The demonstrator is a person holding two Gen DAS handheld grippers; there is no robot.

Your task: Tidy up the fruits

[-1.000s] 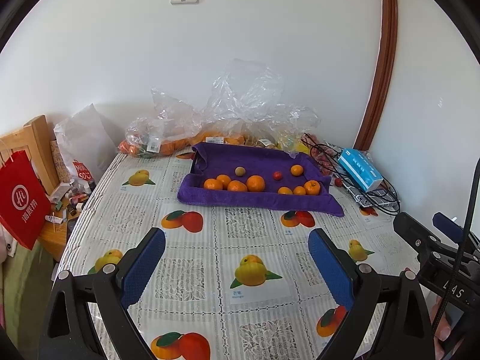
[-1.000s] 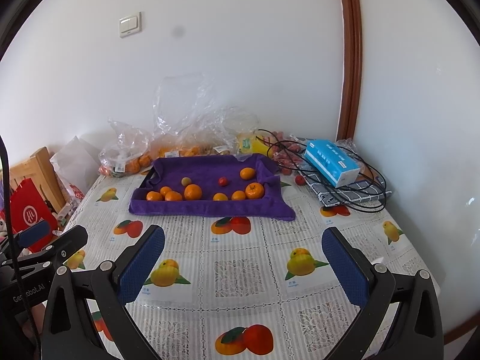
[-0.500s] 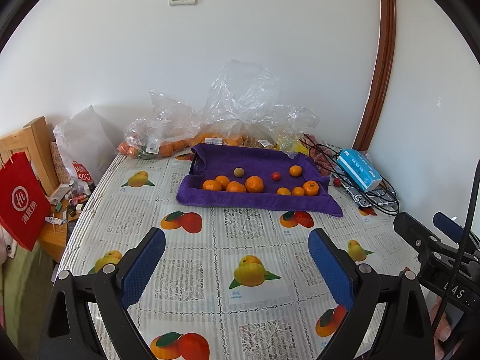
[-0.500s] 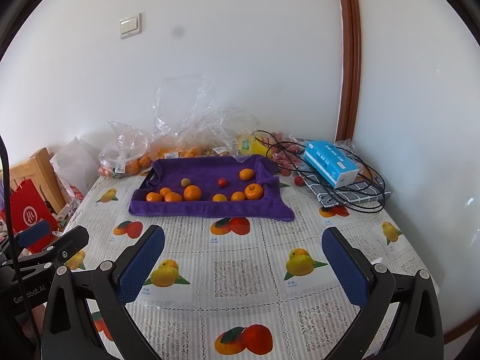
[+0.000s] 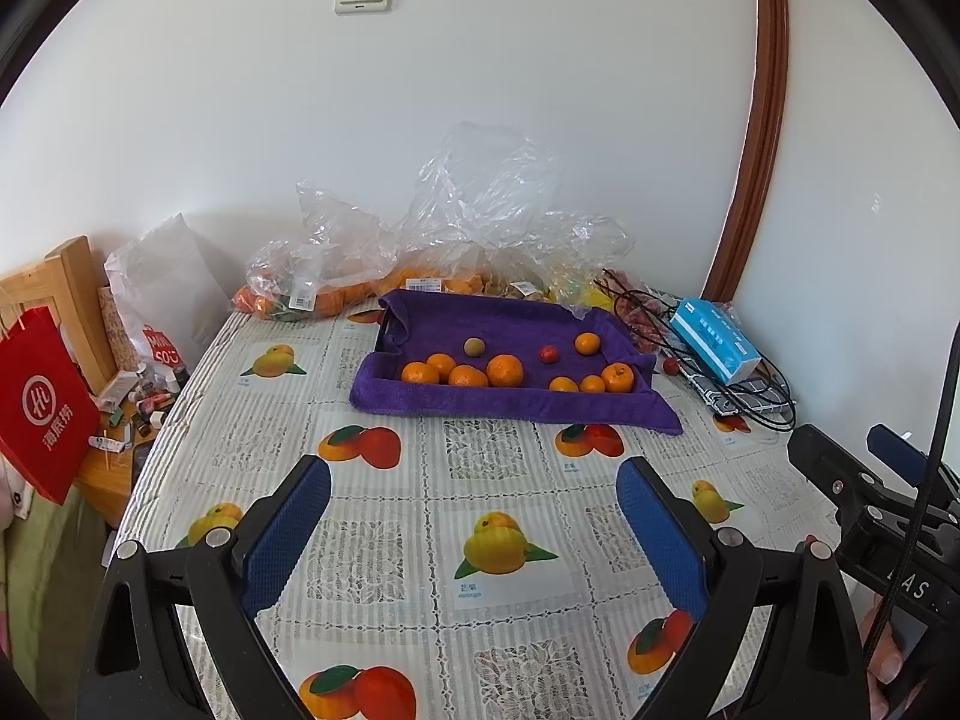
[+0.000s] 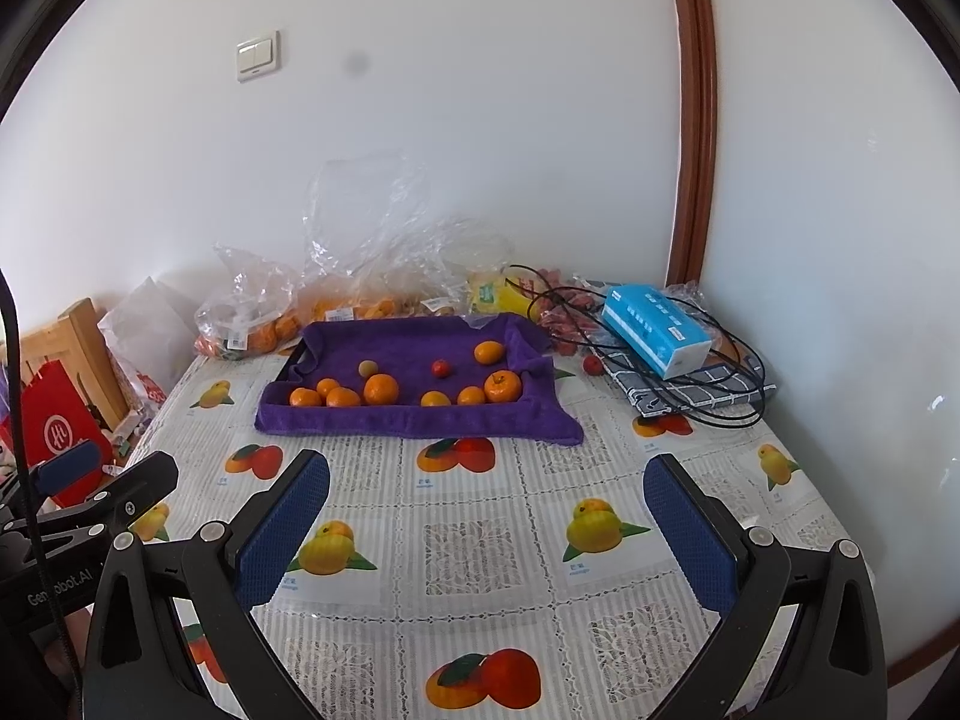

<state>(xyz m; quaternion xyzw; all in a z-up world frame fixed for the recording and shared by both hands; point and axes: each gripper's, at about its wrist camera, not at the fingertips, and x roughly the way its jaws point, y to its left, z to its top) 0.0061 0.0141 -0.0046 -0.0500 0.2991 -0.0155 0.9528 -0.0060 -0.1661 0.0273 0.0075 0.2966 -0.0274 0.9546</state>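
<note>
The work surface is a table (image 5: 384, 546) covered with a fruit-print cloth, set into a white-walled corner.

The left gripper (image 5: 474, 531) is spread wide and holds nothing; it hovers over the near part of the table. The right gripper (image 6: 486, 528) is likewise spread wide and empty, alongside the left. Both are well apart from the fruit.

The task items lie farther back on a purple towel (image 5: 516, 405) draped over a tray. A left cluster of oranges (image 5: 462, 371) sits with members touching; a right cluster (image 6: 471, 393) sits near the front fold. A small brownish fruit (image 5: 473, 347) and a small red fruit (image 5: 547, 353) lie singly between them.

Hazards, as judged:
- Round fruit may roll when one finger makes contact first.
- In a touching cluster, a finger entering between neighbours may push an adjacent orange away.
- The small red fruit may be crushed or slip out under a closing grip.
- The soft towel may snag on a fingertip and drag.
- Black cables (image 6: 708, 384) and plastic bags (image 5: 480, 222) border the tray and may catch a wide-open gripper.
</note>
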